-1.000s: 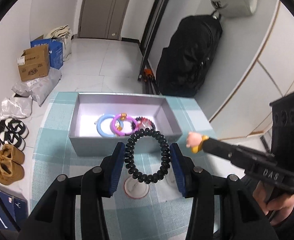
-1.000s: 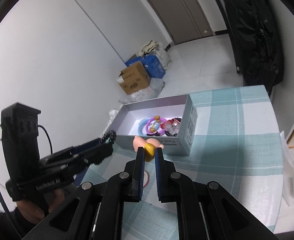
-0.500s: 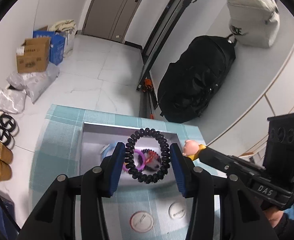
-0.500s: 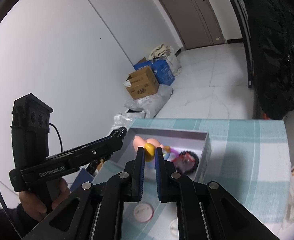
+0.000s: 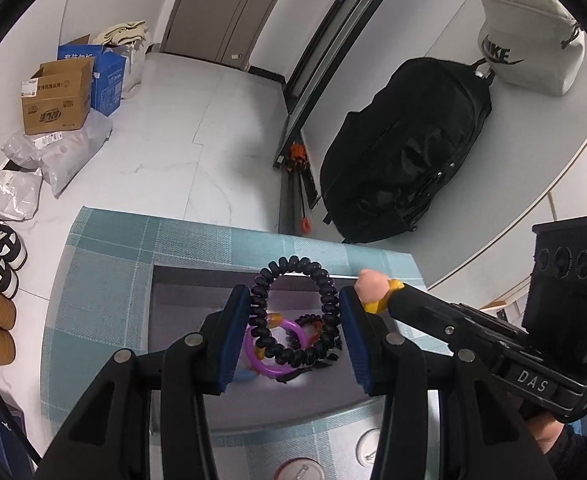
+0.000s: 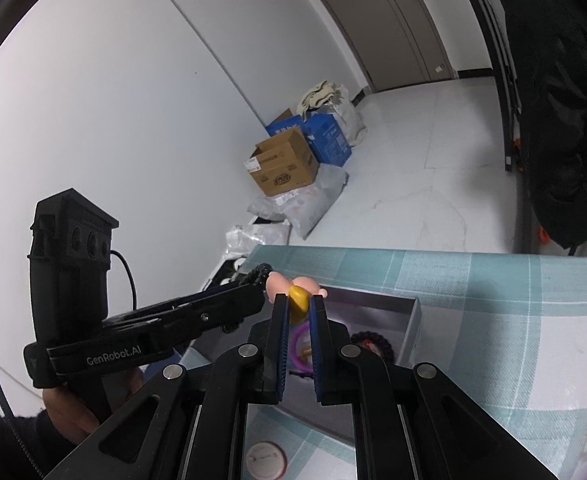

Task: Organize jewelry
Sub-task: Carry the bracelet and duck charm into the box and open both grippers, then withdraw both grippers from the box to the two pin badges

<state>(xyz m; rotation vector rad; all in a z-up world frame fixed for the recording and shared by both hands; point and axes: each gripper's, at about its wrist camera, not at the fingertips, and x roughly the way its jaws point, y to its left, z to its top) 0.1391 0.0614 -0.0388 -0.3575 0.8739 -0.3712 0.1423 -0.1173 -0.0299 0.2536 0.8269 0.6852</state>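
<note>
The left gripper (image 5: 295,312) holds a black spiral coil bracelet (image 5: 293,312) between its blue-padded jaws. The jaws are part-way apart and press on the ring from both sides, so it stands upright between them like a hoop. The bracelet hangs above the inside of a grey open box (image 5: 197,292).

The right gripper (image 6: 296,312) has its jaws nearly closed, pinching a small yellow ring with a pale pink figure on it (image 6: 296,294). The yellow part sits between the pads, and the pink part sticks out past the fingertips. In the left wrist view this piece appears just to the right of the coil bracelet, at the far right edge of the box.

Lying on the box floor below the jaws are a purple ring (image 5: 289,366) and a dark beaded bracelet with red beads (image 6: 373,346). A bit of pale blue shows beside the purple ring; what it belongs to cannot be told.

The box rests on a worktop covered with a teal and white checked cloth (image 6: 493,300). Two small round discs (image 5: 299,470) lie on the cloth on the near side of the box.

Beyond the worktop is a white tiled floor. A cardboard box (image 5: 59,98), a blue box and grey plastic parcels sit by the wall, with shoes near them. A large black bag (image 5: 405,152) leans against the far wall.
</note>
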